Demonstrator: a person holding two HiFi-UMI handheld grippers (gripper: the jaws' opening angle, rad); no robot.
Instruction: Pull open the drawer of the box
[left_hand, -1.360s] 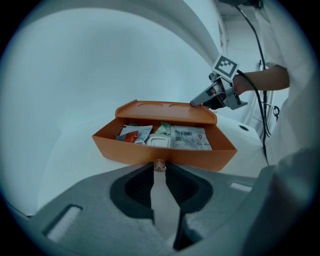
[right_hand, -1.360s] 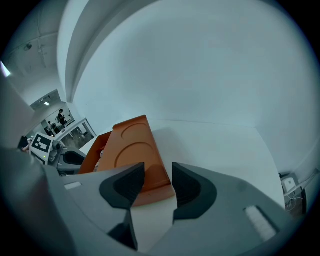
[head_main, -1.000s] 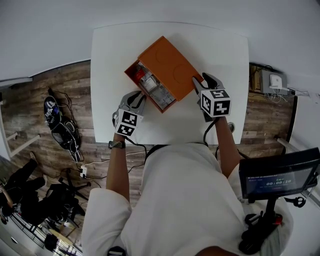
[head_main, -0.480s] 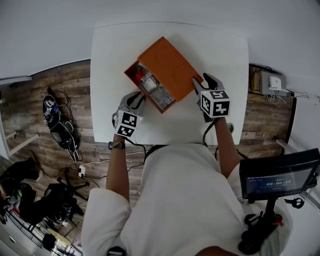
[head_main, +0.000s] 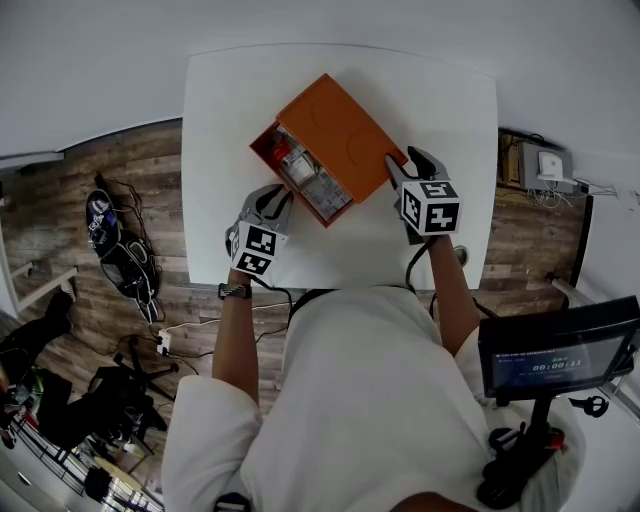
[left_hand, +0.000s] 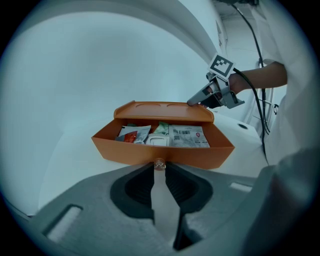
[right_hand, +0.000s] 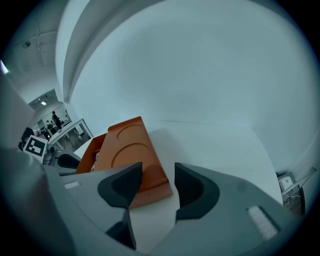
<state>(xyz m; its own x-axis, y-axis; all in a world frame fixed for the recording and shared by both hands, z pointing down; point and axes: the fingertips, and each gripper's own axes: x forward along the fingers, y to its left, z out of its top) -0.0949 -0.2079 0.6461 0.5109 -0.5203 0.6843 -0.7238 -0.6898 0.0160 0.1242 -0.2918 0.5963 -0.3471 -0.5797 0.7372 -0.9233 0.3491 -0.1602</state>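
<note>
I am holding the left gripper (head_main: 272, 198) at the drawer (head_main: 300, 175) front, just below and left of the box (head_main: 340, 130) in the head view. Its jaws are drawn in narrow around the small clear knob (left_hand: 159, 163) at their tips, so I am judging that I have a grip on it. The box is sitting near the middle of the white bench (head_main: 440, 110), with its long side running from upper left to lower right. The drawer is already standing well out of it toward the lower left, with packets (left_hand: 185, 136) showing inside. My right gripper (head_main: 405, 165) is resting at the box's right-hand corner. Its jaws have just been opening and are now standing wide. In the right gripper view that corner is lying between them, and the pads are not pressing on it, so that gripper is holding nothing. What matters for any further pull is the line of travel. The drawer is sliding square to the box's long side, straight toward the left gripper and my body at the bottom of the frame. The left is the gripper on the knob, so the pull is falling to it. With the right gripper no longer bracing the box, I am expecting the whole box to slide with the drawer if I pull hard.
</note>
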